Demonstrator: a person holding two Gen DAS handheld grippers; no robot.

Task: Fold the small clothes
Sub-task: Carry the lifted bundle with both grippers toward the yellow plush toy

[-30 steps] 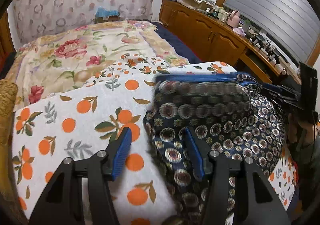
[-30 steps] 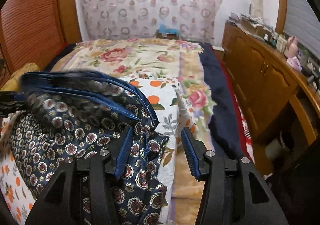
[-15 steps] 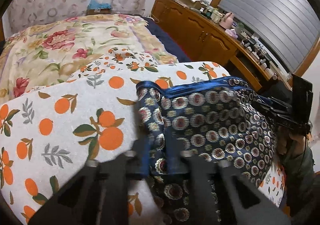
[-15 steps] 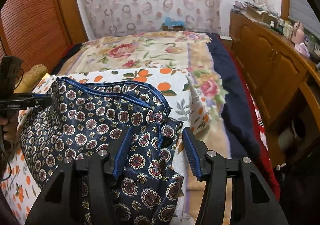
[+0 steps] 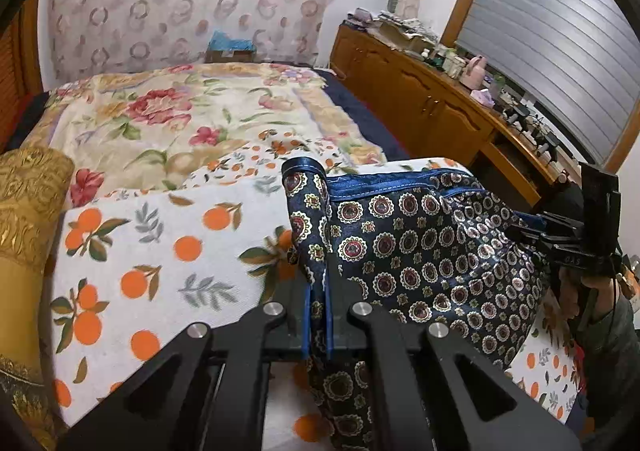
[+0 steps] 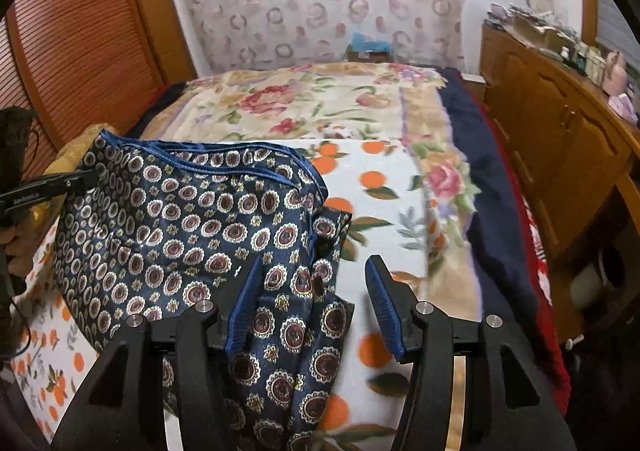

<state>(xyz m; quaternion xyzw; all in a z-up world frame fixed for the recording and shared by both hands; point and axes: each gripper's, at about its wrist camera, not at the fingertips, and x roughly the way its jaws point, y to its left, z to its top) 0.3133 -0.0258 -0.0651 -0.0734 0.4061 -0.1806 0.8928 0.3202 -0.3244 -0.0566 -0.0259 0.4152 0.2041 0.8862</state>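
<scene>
A navy satin garment with round medallions and blue trim lies on an orange-print blanket. My left gripper is shut on the garment's left edge, and a fold of trimmed cloth stands up from the pads. In the right wrist view the garment spreads to the left, its upper edge raised. My right gripper stands open over its right corner: cloth lies between the fingers, and the pads do not press on it. The left gripper shows at that view's left edge.
The blanket lies on a bed with a floral quilt. A gold cushion sits at the left. Wooden cabinets with clutter on top run along the right, past a strip of floor. A louvred wooden door stands left.
My left gripper has closed on the garment's left edge and drawn it up, so the trimmed fold now stands. The right gripper stays open over the right corner.
</scene>
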